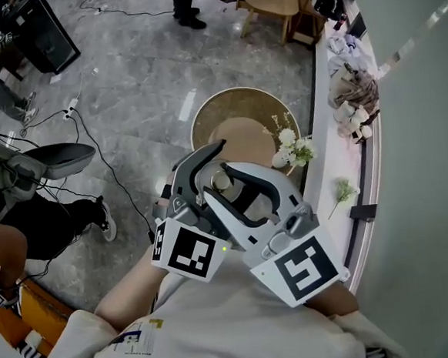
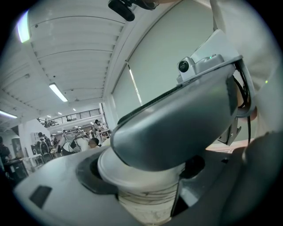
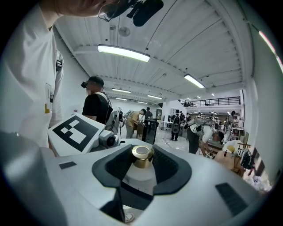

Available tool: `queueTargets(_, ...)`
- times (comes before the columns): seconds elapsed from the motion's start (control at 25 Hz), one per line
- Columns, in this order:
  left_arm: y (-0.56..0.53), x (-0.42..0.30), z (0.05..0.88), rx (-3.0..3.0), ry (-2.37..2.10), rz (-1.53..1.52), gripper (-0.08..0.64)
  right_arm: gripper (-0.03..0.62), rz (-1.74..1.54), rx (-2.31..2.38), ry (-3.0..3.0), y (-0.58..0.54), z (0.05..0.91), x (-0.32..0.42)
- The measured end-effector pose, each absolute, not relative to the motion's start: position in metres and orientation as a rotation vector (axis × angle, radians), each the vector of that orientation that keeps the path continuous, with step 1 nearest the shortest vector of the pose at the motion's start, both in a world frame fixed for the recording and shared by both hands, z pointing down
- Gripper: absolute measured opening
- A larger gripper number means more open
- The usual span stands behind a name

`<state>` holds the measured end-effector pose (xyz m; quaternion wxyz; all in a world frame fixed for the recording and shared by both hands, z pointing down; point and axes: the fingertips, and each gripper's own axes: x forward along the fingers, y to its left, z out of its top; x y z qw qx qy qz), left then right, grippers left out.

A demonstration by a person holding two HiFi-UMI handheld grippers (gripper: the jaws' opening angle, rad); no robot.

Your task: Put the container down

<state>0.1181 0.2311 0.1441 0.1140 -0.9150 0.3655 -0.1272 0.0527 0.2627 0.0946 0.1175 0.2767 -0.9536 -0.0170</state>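
Left gripper (image 2: pixel 143 183) clamped on white lidded container with gold knob (image 1: pixel 222 181). Right gripper (image 3: pixel 142 161) clamped on same container from other side, jaws crossing left's. Container over round tan wooden table (image 1: pixel 237 104); lid on, contents hidden. White flowers (image 1: pixel 290 150) at table edge.

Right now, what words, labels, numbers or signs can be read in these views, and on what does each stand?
Nothing can be read for certain.
Left cube and right cube: black-and-white square patterns, no words.
Print on the shirt: too small to read.
Container: faint marks on its wall, no legible lettering.
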Motion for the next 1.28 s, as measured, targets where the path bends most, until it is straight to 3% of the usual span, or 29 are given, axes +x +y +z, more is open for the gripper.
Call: queueTargets(1.28, -0.018, -0.011, 0.143, -2.745, 0.908, -0.338, 0.367, 0.140, 0.041, 0.999, -2.675, 0.005, 0.098, -0.079)
